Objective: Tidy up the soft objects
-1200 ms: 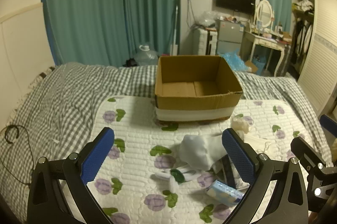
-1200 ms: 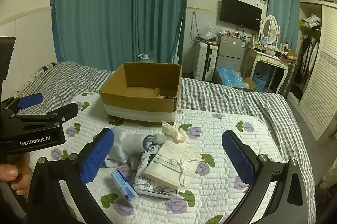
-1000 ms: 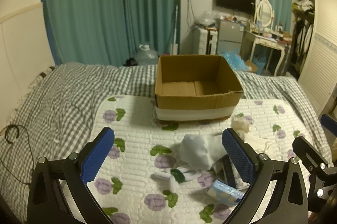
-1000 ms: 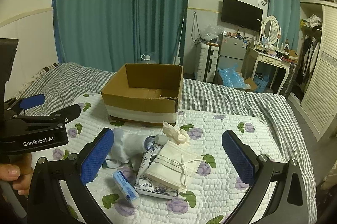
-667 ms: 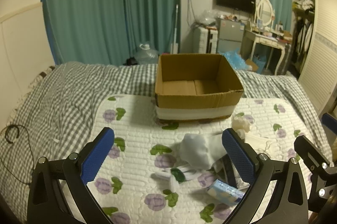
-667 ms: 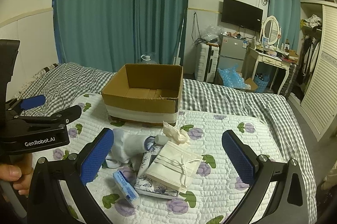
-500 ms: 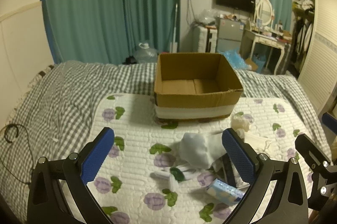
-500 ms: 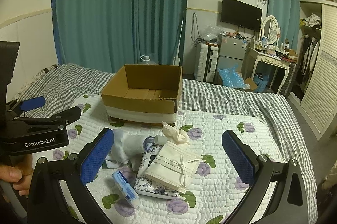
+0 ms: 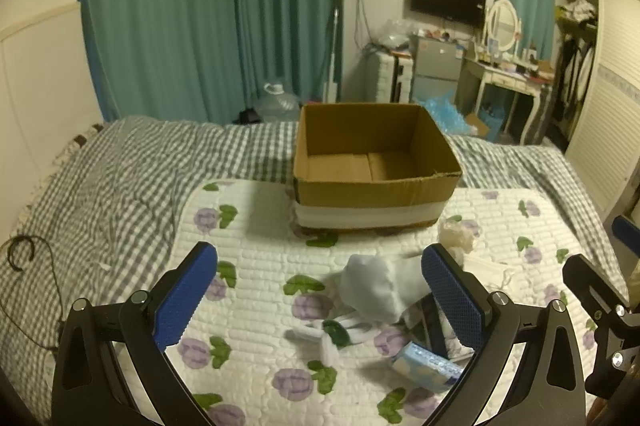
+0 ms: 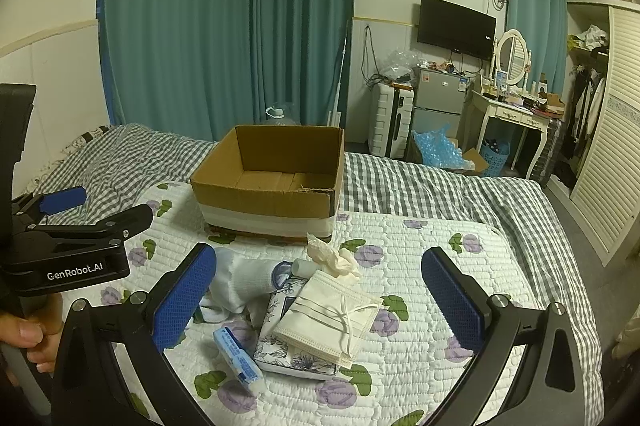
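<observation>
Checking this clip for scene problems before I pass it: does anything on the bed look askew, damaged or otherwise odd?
Only small things. The brown cardboard box has a torn, ragged front rim near its right corner and holds nothing. The white face masks lie crooked across the floral tissue pack. Both grippers, left and right, are open.

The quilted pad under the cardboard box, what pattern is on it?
The white quilted pad carries purple flowers with green leaves, clearest in the right wrist view.

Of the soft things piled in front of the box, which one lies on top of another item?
The stack of white face masks: it rests on the floral-patterned pack. The white sock, crumpled tissue and blue tissue packet lie on the quilt.
</observation>
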